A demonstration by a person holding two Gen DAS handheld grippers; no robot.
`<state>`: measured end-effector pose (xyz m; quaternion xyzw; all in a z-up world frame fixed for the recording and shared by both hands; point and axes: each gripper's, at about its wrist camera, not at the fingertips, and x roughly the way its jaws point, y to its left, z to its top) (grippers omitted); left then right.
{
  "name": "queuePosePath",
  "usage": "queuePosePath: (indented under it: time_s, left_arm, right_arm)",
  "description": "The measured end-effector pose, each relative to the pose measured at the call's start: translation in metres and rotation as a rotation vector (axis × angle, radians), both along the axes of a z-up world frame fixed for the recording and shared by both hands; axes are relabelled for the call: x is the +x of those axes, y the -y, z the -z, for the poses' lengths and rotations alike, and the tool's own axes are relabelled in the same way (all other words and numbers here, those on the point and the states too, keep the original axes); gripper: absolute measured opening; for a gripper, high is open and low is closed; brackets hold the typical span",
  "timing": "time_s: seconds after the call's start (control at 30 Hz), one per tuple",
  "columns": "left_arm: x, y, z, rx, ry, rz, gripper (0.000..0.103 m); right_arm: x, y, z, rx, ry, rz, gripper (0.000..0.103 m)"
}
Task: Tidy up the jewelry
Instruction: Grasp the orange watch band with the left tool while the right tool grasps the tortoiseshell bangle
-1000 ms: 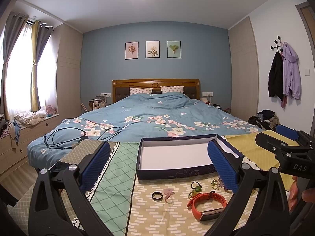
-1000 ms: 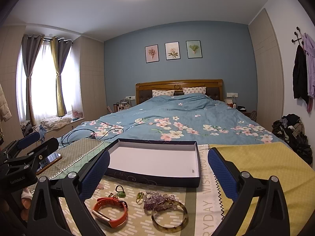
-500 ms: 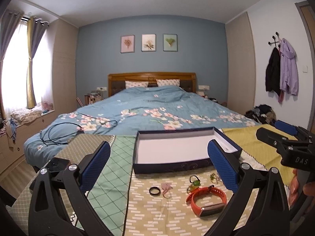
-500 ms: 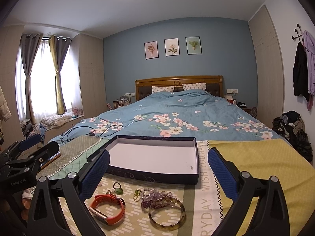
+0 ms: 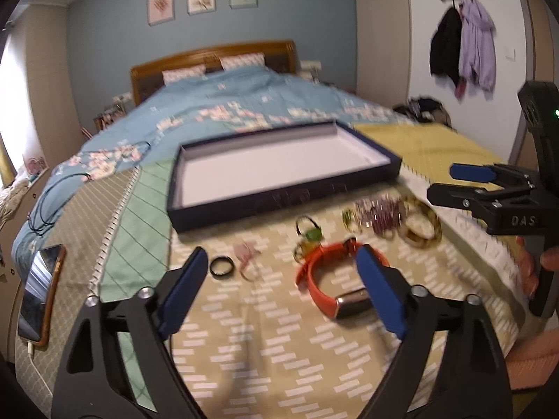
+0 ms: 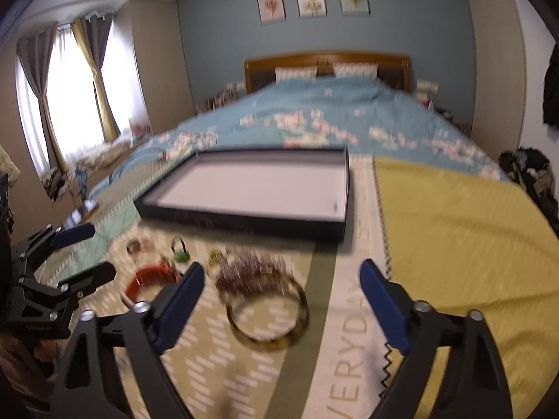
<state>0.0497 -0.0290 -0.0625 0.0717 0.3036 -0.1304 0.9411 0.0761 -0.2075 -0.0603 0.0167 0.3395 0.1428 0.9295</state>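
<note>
**Both grippers tip down over the jewelry, jaws narrowing**

Since a second ago both views have dropped from the far wall to the patterned cloth, and each gripper's jaws have just been closing a little, with nothing pinched between them. The left gripper (image 5: 279, 272) hangs partly open above the cloth, its right pad in front of the orange wristband (image 5: 335, 279), its left pad just beside the small black ring (image 5: 222, 266). The right gripper (image 6: 279, 286) is likewise partly open and empty, with the amber bangle (image 6: 267, 314) lying flat on the cloth between its pads, not touched.

Nearest things first. The wristband looks like a springy rubber loop with a hard metal-faced body; the strap should give under the pads, so the rigid body is probably the safer hold. The black ring is thin, stiff and low on the cloth, likely to skid unless pinched across its rim. The bangle seems rigid and smooth, perhaps brittle, best taken across one wall of the hoop. Touching its far edge, the purple beaded strand (image 6: 251, 272) is limp and will drape and tangle. Further on lie a pink trinket (image 5: 246, 253) and a green charm (image 5: 312, 233), both light and too blurred to judge.

Beyond them the dark tray (image 5: 279, 206) sits empty on the cloth, the bed (image 6: 314, 111) behind it.
</note>
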Motion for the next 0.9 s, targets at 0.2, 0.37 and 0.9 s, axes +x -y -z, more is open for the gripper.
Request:
queuePosePath:
  time_s: [0.2, 0.37, 0.9]
  left_arm:
    - [0.021, 0.006, 0.019, -0.013, -0.143, 0.066, 0.052]
    - [0.027, 0.007, 0.023, -0.060, -0.208, 0.097, 0.036]
    - [0.032, 0.017, 0.020, -0.030, -0.267, 0.179, 0.015]
  right_arm:
    - [0.011, 0.002, 0.014, 0.022, -0.093, -0.039, 0.055]
    - [0.019, 0.003, 0.017, 0.036, -0.124, -0.069, 0.032]
    - [0.031, 0.010, 0.026, 0.060, -0.209, -0.111, 0.007]
